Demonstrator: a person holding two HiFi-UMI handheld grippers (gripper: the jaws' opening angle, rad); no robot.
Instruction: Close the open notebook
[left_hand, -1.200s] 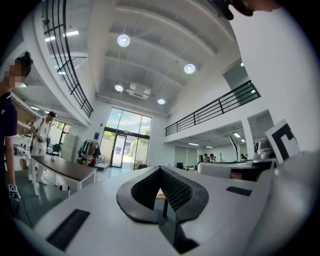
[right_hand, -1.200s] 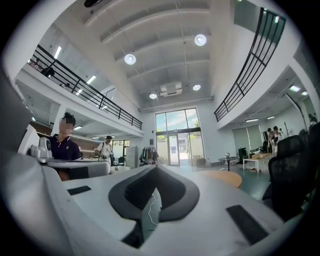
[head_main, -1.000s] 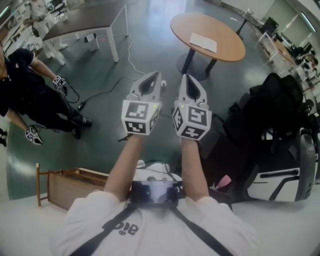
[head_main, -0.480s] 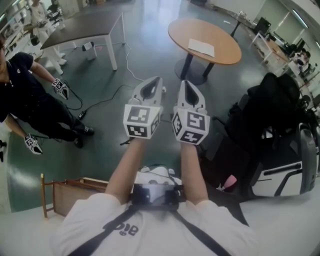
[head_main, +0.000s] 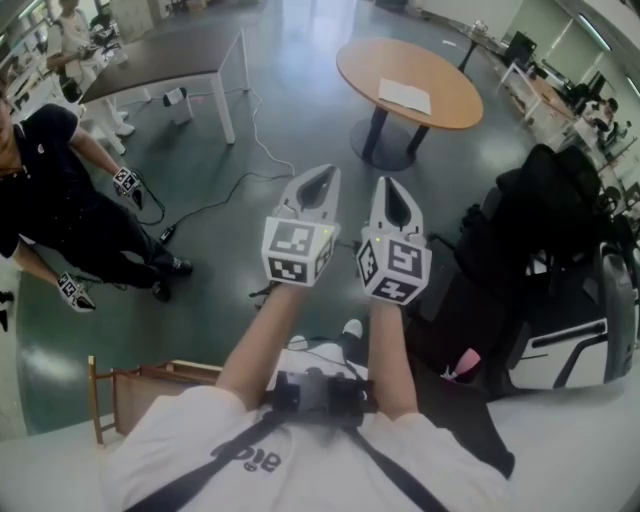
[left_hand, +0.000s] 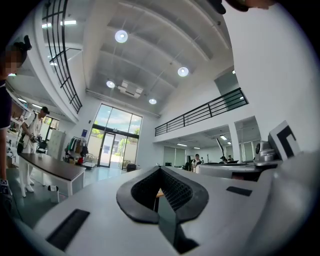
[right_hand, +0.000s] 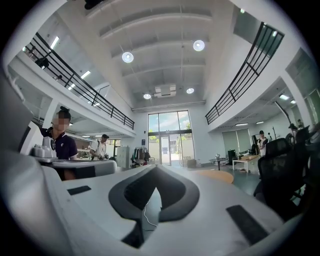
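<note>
Left gripper (head_main: 322, 175), right gripper (head_main: 388, 185) - jaws pressed together, both empty. White open notebook (head_main: 405, 96) looks to be lying flat on the round wooden table (head_main: 360, 65), 1 o'clock, well apart. Probably light, floppy - lift the cover's free edge.

Open floor (head_main: 290, 110) lies ahead of the left gripper (head_main: 322, 176) and right gripper (head_main: 389, 186). Beyond stands a round table (head_main: 440, 105), with a person (head_main: 60, 200) at left and a black chair (head_main: 545, 220) at right.
</note>
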